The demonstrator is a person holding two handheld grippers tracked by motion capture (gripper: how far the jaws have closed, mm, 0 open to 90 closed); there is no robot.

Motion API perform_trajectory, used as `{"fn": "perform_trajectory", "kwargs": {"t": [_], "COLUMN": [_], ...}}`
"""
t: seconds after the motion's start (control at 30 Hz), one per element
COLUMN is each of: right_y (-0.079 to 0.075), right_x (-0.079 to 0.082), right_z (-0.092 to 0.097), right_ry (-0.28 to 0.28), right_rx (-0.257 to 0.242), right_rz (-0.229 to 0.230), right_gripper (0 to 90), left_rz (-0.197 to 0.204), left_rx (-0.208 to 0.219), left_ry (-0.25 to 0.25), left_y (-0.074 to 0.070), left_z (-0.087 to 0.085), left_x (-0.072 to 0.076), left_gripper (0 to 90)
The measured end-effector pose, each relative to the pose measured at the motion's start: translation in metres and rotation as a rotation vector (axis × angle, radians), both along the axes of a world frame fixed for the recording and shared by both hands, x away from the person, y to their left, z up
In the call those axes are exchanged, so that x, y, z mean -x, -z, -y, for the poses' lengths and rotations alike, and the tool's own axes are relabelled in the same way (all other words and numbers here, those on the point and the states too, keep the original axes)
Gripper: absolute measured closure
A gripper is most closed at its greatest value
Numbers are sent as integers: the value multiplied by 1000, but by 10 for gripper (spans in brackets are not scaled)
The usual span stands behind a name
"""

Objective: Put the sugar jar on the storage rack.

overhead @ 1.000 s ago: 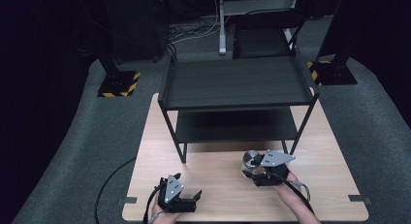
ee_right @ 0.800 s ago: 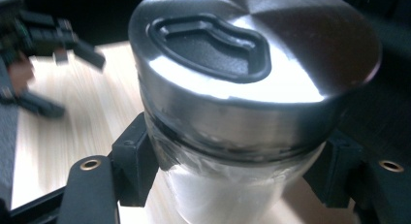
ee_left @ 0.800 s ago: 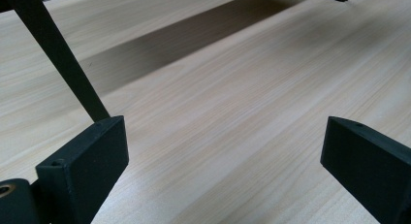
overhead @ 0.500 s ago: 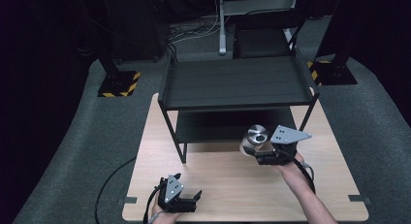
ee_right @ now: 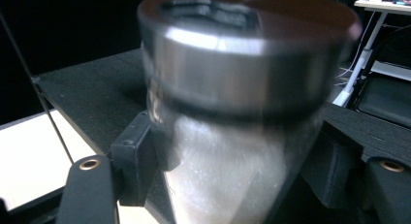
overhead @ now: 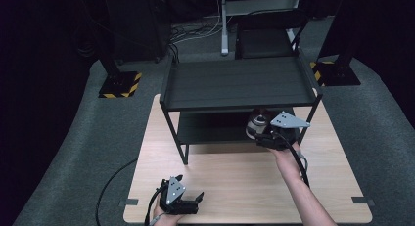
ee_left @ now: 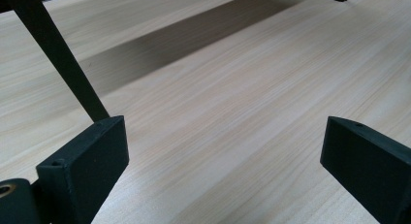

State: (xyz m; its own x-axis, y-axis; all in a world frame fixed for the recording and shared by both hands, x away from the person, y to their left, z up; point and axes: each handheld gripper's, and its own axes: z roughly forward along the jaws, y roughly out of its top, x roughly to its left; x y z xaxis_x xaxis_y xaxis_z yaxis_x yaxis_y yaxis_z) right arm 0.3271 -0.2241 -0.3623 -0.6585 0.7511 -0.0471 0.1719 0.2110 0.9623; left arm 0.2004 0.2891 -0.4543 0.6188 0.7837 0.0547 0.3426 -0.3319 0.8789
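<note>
One shiny metal cup [ee_right: 232, 112] is the thing in hand, a silvery vessel with a thick rim band and a frosted-looking body, carried upright between the two black jaws of the right gripper [overhead: 266, 135]. In the right gripper view the pads press its sides from left and right below the rim band, so the gripper is clamped on it; gripping low on the body likely leaves the rim free and keeps the cup level. In the high view the cup [overhead: 257, 122] sits at the front right edge of the black two-tier shelf rack [overhead: 238, 84], about level with the gap between its top deck and lower shelf, which suggests it is being carried onto one of those tiers; which one I cannot tell. The person's right forearm [overhead: 298, 187] reaches across the light wooden table [overhead: 235, 182] to hold it there. Well apart, near the table's front edge, the left gripper [overhead: 188, 206] rests low with its jaws spread wide and nothing between them, apparently parked out of the way.
</note>
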Motion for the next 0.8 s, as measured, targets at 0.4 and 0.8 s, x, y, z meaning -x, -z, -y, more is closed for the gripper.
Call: {"fn": "perform_trajectory", "kwargs": {"t": [0.4, 0.8], "right_y": [1, 28], "right_x": [16, 49], "right_z": [22, 81], "right_ry": [-77, -198], "right_rx": [59, 61], "right_rz": [7, -22], "right_gripper": [148, 43], "left_rz": [0, 0], "left_rx": [1, 9], "left_ry": [-2, -12], "left_y": [0, 0], "left_z": [0, -1], "left_x": [0, 2], "left_gripper": [34, 34]}}
